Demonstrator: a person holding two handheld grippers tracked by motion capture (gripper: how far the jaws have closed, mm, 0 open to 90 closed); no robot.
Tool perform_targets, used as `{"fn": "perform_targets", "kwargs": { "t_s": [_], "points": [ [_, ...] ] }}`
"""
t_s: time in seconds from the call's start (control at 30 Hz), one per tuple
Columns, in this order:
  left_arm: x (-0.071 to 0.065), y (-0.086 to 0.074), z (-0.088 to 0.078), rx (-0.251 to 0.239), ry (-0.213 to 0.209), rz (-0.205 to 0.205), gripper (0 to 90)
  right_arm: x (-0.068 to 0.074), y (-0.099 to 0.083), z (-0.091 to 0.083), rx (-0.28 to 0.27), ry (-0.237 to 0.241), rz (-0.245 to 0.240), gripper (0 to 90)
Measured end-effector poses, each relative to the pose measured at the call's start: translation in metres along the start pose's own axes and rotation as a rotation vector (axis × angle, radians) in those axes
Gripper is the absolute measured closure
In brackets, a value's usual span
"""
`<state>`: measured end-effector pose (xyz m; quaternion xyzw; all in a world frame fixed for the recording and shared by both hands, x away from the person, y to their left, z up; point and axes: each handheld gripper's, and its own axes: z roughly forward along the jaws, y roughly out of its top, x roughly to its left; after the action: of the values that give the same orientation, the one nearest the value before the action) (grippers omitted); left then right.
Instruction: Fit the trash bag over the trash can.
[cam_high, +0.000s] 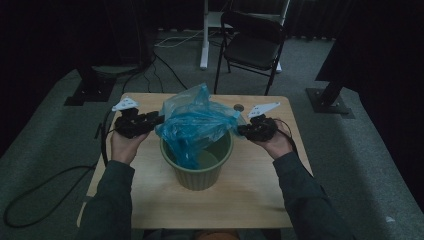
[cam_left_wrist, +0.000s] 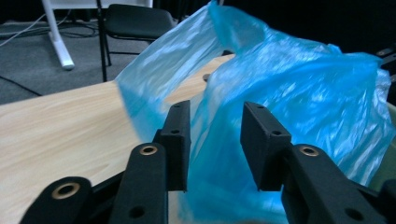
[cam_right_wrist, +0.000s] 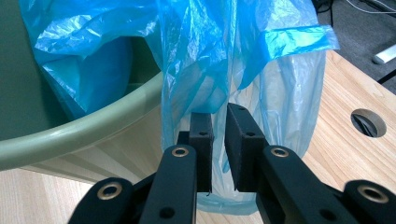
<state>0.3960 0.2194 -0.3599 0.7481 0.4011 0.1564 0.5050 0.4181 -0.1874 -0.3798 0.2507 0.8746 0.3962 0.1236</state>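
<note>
A crumpled blue plastic bag (cam_high: 195, 125) sits in and rises above a pale green bin (cam_high: 200, 175) at the middle of the wooden table (cam_high: 250, 200). My left gripper (cam_high: 159, 119) is at the bag's left side. In the left gripper view its jaws (cam_left_wrist: 215, 116) stand well apart, open, with the bag (cam_left_wrist: 289, 93) just beyond them. My right gripper (cam_high: 241, 129) is at the bag's right corner, outside the bin's rim (cam_right_wrist: 93, 126). Its jaws (cam_right_wrist: 219, 119) stand close together with a narrow gap, and a hanging fold of the bag (cam_right_wrist: 205, 70) runs down between them.
A round hole (cam_high: 239, 107) lies in the table behind the bin. A black folding chair (cam_high: 252, 45) and a white stand leg (cam_high: 204, 35) are beyond the table's far edge. Cables trail on the carpet at left.
</note>
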Motion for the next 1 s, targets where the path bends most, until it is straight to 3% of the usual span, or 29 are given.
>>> {"fn": "perform_targets", "kwargs": {
  "t_s": [0.13, 0.4, 0.57, 0.7, 0.77, 0.83, 0.87, 0.93, 0.97, 1.0],
  "points": [
    [-0.005, 0.012, 0.012, 0.015, -0.016, 0.023, 59.3, 0.000, 0.000, 0.000, 0.001, 0.000, -0.001, 81.2],
    [-0.008, 0.032, 0.032, 0.039, -0.097, 0.058, 49.9, 0.000, 0.000, -0.001, 0.001, 0.005, 0.000, 81.1],
    [-0.007, 0.040, 0.041, 0.054, -0.114, 0.064, 41.2, 0.001, 0.000, 0.001, 0.005, 0.010, -0.007, 81.1],
    [-0.010, 0.045, 0.054, 0.108, -0.107, 0.110, 37.2, 0.001, 0.000, 0.001, 0.005, 0.013, -0.008, 81.1],
    [-0.013, 0.043, 0.059, 0.156, -0.106, 0.136, 42.5, 0.001, 0.001, 0.001, 0.006, 0.015, -0.009, 81.1],
    [-0.017, 0.041, 0.060, 0.186, -0.113, 0.152, 61.0, 0.001, 0.001, 0.001, 0.007, 0.016, -0.011, 81.1],
    [-0.019, 0.040, 0.060, 0.192, -0.111, 0.156, 70.6, 0.001, 0.000, 0.001, 0.008, 0.017, -0.009, 81.2],
    [-0.023, 0.039, 0.057, 0.202, -0.100, 0.169, 75.6, 0.001, 0.000, 0.000, 0.007, 0.017, -0.005, 81.4],
    [-0.028, 0.036, 0.052, 0.201, -0.093, 0.189, 86.4, 0.001, -0.001, 0.000, 0.010, 0.018, -0.003, 82.9],
    [-0.030, 0.035, 0.050, 0.200, -0.087, 0.187, 88.7, 0.000, -0.001, 0.000, 0.011, 0.019, 0.000, 83.6]
  ]
}}
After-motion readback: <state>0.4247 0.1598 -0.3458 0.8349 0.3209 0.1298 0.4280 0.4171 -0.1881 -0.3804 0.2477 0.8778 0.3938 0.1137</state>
